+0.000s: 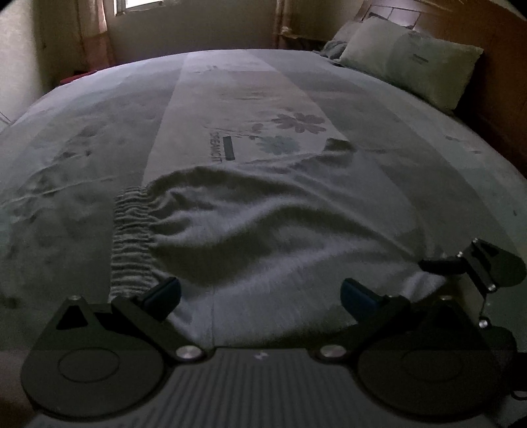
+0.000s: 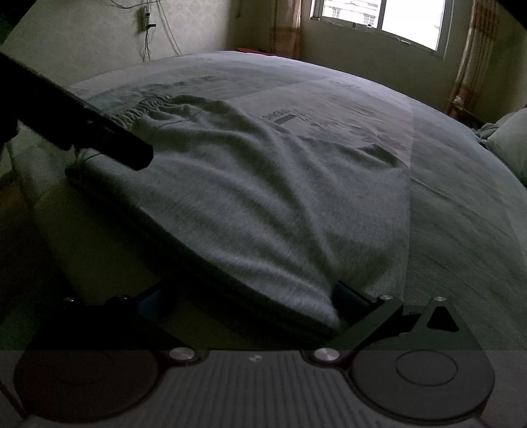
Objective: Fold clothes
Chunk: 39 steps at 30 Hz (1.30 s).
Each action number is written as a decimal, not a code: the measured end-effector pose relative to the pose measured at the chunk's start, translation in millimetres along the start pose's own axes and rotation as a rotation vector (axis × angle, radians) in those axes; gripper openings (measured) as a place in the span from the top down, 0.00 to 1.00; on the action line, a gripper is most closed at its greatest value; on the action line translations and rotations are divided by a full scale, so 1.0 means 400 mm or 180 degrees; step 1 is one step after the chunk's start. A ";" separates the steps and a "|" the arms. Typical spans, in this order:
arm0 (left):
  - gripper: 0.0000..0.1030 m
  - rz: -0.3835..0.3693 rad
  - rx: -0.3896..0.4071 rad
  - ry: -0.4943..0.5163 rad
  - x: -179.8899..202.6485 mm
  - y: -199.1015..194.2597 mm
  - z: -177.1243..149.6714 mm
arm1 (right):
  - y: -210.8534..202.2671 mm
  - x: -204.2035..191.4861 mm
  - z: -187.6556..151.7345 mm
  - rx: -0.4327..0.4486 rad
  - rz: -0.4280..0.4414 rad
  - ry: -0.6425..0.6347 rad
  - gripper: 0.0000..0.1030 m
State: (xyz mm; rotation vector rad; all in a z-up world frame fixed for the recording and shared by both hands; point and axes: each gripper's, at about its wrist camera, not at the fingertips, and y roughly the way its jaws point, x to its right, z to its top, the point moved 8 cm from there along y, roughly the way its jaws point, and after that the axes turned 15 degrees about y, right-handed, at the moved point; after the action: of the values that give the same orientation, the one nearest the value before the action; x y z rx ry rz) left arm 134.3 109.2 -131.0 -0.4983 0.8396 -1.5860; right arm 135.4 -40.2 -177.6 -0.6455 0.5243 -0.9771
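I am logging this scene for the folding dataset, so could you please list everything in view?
Garment: one, light grey, ribbed band at one end, rumpled on the bed's near edge.
Bedsheet: one, grey-green panels with flower prints, covering the bed.
Pillows: at least two, pale green, by the headboard.
Headboard: one, brown wood.
Window: one, bright, curtains beside it.
Left tool: black, open over the garment.
Right tool: black, open around the garment's corner.

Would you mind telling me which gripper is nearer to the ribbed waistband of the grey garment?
Left. The left gripper hangs open with one finger right beside the ribbed waistband; the right gripper is open around the garment's opposite end, well away from it.
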 end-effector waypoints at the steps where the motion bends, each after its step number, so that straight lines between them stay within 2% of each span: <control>1: 0.01 -0.0003 -0.0003 -0.0017 -0.004 0.006 -0.002 | 0.001 0.000 0.000 -0.0003 -0.0002 0.0000 0.00; 7: 0.01 -0.0026 -0.0126 -0.0164 -0.030 0.034 -0.046 | 0.001 -0.002 -0.001 -0.0009 -0.0020 0.0003 0.00; 11: 0.01 -0.0069 -0.0072 -0.0150 -0.032 0.019 -0.053 | 0.003 -0.002 -0.001 -0.0010 -0.0026 0.0007 0.00; 17: 0.01 -0.0009 0.0047 -0.0182 -0.049 -0.007 -0.032 | 0.002 -0.001 -0.001 -0.0017 -0.0032 0.0008 0.00; 24: 0.01 -0.0015 -0.0040 -0.0217 -0.059 0.009 -0.053 | 0.002 -0.002 0.000 -0.0020 -0.0035 0.0012 0.00; 39: 0.01 0.0034 0.0068 -0.0278 -0.072 -0.028 -0.058 | -0.001 0.001 -0.002 -0.0015 -0.0033 0.0004 0.00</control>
State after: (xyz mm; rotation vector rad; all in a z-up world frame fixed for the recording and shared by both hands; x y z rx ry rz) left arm 115.8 143.1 -133.7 -0.5431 0.7573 -1.5507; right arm 134.9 -40.7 -178.0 -0.6522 0.5251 -0.9863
